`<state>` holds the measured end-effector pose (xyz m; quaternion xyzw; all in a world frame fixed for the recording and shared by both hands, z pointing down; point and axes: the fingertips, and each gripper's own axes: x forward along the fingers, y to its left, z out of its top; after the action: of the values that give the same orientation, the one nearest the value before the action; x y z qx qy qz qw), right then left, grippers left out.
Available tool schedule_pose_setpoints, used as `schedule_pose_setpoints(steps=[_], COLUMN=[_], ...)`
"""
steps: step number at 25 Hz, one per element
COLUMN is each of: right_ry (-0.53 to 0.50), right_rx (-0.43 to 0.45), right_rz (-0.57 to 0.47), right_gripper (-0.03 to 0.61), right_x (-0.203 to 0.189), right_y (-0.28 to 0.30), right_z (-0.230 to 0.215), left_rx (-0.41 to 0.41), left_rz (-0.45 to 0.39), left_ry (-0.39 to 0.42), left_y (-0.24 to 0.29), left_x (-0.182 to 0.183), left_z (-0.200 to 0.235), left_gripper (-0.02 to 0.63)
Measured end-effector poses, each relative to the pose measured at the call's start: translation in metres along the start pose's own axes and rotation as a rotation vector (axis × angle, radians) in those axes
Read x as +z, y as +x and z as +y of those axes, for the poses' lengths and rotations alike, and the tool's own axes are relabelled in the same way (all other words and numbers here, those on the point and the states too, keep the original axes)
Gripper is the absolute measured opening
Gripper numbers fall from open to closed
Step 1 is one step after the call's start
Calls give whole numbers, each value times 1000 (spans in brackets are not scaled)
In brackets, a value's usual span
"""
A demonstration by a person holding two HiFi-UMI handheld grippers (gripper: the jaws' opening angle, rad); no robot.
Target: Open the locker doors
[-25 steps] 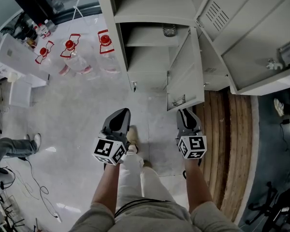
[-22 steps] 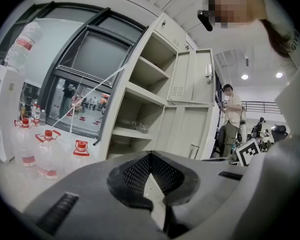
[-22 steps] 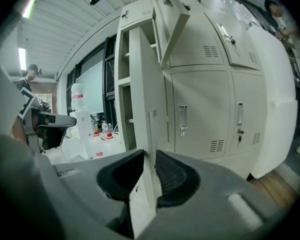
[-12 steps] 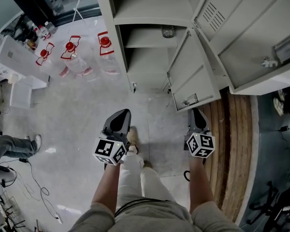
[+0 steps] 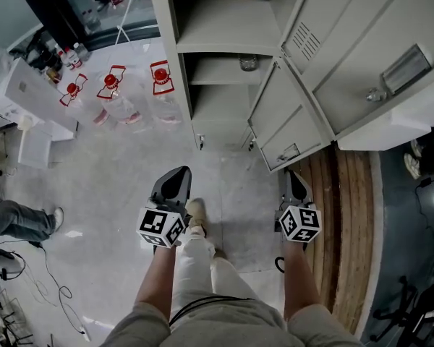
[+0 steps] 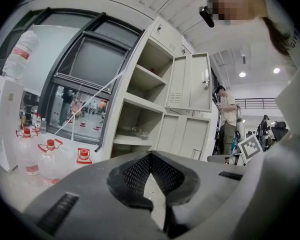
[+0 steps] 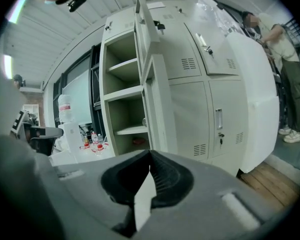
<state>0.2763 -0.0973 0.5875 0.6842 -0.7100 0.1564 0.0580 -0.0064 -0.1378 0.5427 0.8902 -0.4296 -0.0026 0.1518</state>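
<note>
The pale sheet-metal locker [image 5: 224, 27] stands straight ahead of the person. Its flat lower door [image 5: 286, 121] and slot-vented upper door [image 5: 362, 49] are both swung out to the right, above slatted wooden planks [image 5: 351, 215]. The right gripper [image 5: 290, 175], just below the lower door's edge, has just been closing its ribbed black jaws, which meet on nothing. The left gripper [image 5: 179, 172] hangs over the smooth concrete floor [image 5: 130, 165], its jaws likewise together and empty.
</note>
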Motion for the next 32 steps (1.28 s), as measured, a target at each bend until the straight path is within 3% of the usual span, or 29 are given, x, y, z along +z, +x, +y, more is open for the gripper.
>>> schedule_pose_setpoints(steps=[14, 32], right_ry=[-55, -102], right_rx=[202, 425], right_rz=[-144, -216], right_gripper=[2, 2], right_x=[105, 187], right_y=[-30, -127], right_z=[70, 159], left_rx=[23, 75], left_rz=[-78, -149], left_ry=[61, 82], left_y=[-41, -137], left_x=[77, 151], left_z=[-11, -56], left_gripper=[-3, -3])
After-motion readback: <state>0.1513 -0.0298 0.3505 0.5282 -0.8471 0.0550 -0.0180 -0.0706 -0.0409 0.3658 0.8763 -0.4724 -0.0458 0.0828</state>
